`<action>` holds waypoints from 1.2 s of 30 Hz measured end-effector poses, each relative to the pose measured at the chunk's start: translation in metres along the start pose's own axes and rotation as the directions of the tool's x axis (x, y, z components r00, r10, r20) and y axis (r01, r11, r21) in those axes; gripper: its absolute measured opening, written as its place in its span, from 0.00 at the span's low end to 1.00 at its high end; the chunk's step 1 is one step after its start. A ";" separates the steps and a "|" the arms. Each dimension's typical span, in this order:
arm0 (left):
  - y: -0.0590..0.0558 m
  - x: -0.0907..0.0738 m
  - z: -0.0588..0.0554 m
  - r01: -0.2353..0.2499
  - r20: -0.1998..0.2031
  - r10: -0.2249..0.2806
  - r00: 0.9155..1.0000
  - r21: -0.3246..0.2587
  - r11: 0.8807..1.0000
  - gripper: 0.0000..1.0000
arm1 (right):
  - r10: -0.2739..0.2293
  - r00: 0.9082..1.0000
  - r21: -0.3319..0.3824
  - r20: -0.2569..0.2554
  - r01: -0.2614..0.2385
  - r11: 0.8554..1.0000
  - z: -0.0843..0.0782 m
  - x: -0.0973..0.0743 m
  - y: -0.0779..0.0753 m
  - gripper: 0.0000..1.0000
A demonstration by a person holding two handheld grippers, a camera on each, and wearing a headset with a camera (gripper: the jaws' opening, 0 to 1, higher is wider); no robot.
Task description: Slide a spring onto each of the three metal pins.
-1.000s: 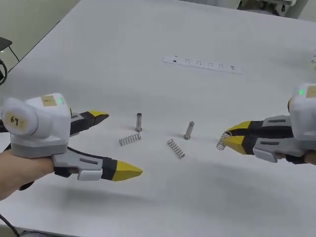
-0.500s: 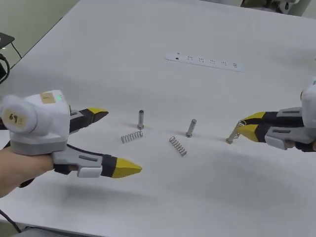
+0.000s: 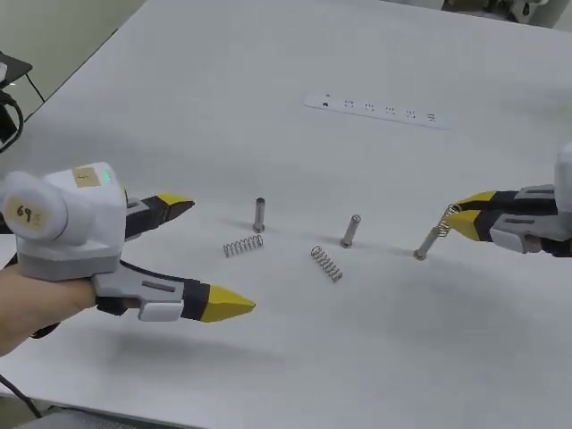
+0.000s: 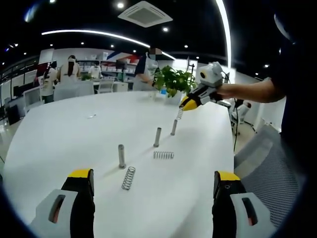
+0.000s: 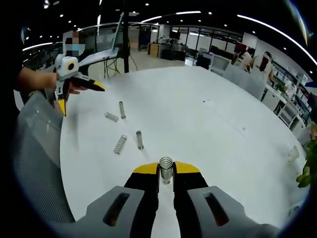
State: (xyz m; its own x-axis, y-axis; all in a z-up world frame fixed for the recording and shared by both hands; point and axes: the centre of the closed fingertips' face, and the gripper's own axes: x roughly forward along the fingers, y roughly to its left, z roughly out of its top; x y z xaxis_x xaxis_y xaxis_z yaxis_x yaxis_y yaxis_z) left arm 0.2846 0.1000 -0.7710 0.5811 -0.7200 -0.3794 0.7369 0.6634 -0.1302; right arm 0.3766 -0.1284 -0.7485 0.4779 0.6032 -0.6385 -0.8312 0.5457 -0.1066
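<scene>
Three metal pins stand on the white table: a left pin (image 3: 259,214), a middle pin (image 3: 351,230) and a right pin (image 3: 426,243), which leans. My right gripper (image 3: 458,216) is shut on a small spring (image 3: 447,213), held just above and right of the leaning pin's top. In the right gripper view the spring (image 5: 166,169) sits end-on between the closed tips. Two loose springs lie on the table, one (image 3: 241,246) by the left pin and one (image 3: 326,264) before the middle pin. My left gripper (image 3: 207,255) hovers open at the left, holding nothing.
A white power strip (image 3: 375,110) lies further back on the table (image 3: 268,71). In the left gripper view, people, chairs and a green plant (image 4: 173,79) stand beyond the table's far edge.
My right gripper has moved right and up with the spring, uncovering the leaning right pin. The left gripper has barely moved. The loose springs lie as before.
</scene>
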 end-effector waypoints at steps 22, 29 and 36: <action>0.002 -0.003 -0.004 -0.007 -0.011 0.007 1.000 -0.005 1.000 0.97 | -0.023 1.000 0.080 0.018 0.021 0.997 -0.002 0.007 -0.009 0.07; 0.003 -0.004 -0.002 -0.008 -0.003 0.008 1.000 -0.003 1.000 0.98 | -0.022 1.000 0.087 0.014 0.021 0.996 -0.008 0.009 -0.007 0.07; 0.001 -0.006 0.012 -0.006 0.038 0.006 0.999 0.009 1.000 0.98 | -0.018 1.000 0.104 0.016 0.016 0.994 -0.010 0.010 -0.007 0.07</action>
State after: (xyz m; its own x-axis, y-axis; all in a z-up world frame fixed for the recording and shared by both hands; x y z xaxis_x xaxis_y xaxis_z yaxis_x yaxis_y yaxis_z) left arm 0.2854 0.1029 -0.7581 0.5982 -0.7233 -0.3451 0.7364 0.6659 -0.1194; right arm 0.3841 -0.1315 -0.7616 0.4971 0.6027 -0.6242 -0.7893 0.6129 -0.0368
